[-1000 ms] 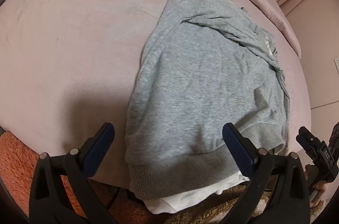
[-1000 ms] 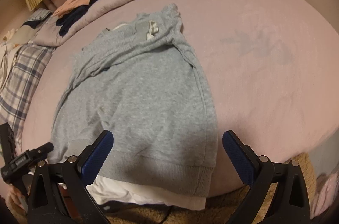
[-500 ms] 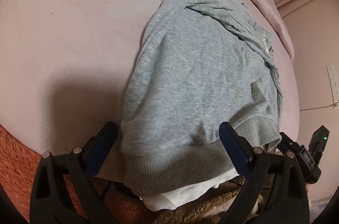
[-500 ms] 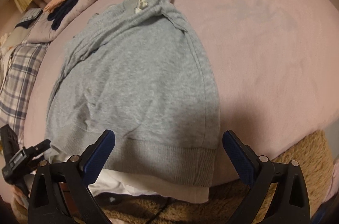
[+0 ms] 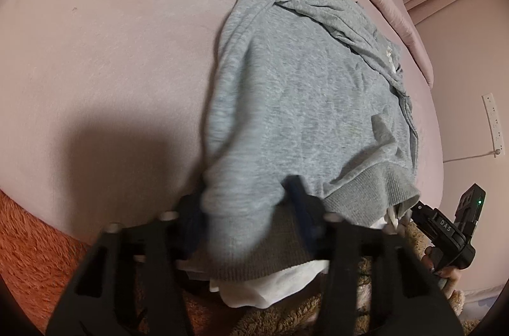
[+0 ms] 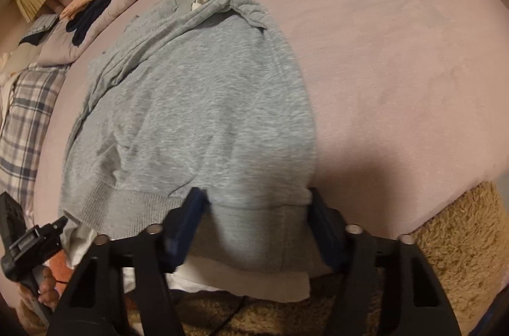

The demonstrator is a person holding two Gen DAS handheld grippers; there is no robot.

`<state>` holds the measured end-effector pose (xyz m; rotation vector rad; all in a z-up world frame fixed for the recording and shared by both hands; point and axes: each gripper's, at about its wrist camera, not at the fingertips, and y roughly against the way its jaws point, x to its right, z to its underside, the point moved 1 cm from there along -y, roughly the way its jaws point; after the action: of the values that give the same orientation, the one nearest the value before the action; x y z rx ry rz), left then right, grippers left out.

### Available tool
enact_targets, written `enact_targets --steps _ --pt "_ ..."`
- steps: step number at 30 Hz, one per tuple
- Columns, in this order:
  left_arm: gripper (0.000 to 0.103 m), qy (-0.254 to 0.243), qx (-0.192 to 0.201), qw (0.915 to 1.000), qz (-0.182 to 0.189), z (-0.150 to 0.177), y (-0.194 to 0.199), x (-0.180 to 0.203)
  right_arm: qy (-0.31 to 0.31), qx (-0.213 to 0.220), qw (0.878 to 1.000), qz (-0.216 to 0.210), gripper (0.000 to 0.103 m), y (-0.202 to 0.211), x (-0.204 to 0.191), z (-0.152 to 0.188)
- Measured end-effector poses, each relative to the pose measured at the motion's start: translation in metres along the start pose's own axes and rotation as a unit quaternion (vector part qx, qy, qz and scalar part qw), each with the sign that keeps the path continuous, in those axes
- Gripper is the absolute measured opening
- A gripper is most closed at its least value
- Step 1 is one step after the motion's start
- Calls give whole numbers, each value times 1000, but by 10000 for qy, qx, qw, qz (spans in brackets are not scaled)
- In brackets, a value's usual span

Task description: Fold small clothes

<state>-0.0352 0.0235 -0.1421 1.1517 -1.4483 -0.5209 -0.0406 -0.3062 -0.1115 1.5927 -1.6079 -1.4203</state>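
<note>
A grey sweatshirt [image 5: 305, 88] lies on a pink bed, its ribbed hem toward me, with a white inner layer [image 5: 280, 282] showing under the hem. My left gripper [image 5: 245, 209] has its jaws closing on the bunched left hem corner. My right gripper [image 6: 257, 215] has its jaws closing on the right hem corner of the sweatshirt [image 6: 203, 113]. Fabric fills the gap between both pairs of fingers. The right gripper also shows in the left wrist view [image 5: 445, 228], and the left gripper in the right wrist view [image 6: 28, 243].
The pink bedspread [image 5: 111, 50] spreads wide to the left; it also shows on the right in the right wrist view [image 6: 397, 65]. A plaid cloth [image 6: 25, 113] and a pile of clothes [image 6: 86, 5] lie at the far left. An orange blanket [image 5: 28, 256] and a tan fleece [image 6: 458, 256] hang at the bed's near edge.
Both grippers moved forward onto the hem and their jaws narrowed from wide open onto the fabric, which now bunches between the fingers.
</note>
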Motion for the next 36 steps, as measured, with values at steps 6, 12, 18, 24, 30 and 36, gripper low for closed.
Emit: enact_targets --steps 6,12,18,24,30,36 --pt "21 68 155 9998 96 2 9 2 27 -13 9991 -430 27 3 -3 1" --pt "19 -127 537 9984 100 2 38 11 160 178 9975 -671 24 25 -11 -2" --pt "18 -276 791 9962 225 4 60 20 206 519 9938 -959 23 53 -17 -3" --pt "18 -299 861 9953 328 8 74 19 326 723 9894 -1215 23 68 -24 -3" --pt "18 -254 899 9946 446 16 89 17 325 823 9855 -1450 23 84 -23 -1" --pt "18 -300 947 9938 496 15 100 19 377 888 9829 -1569 23 95 -27 5"
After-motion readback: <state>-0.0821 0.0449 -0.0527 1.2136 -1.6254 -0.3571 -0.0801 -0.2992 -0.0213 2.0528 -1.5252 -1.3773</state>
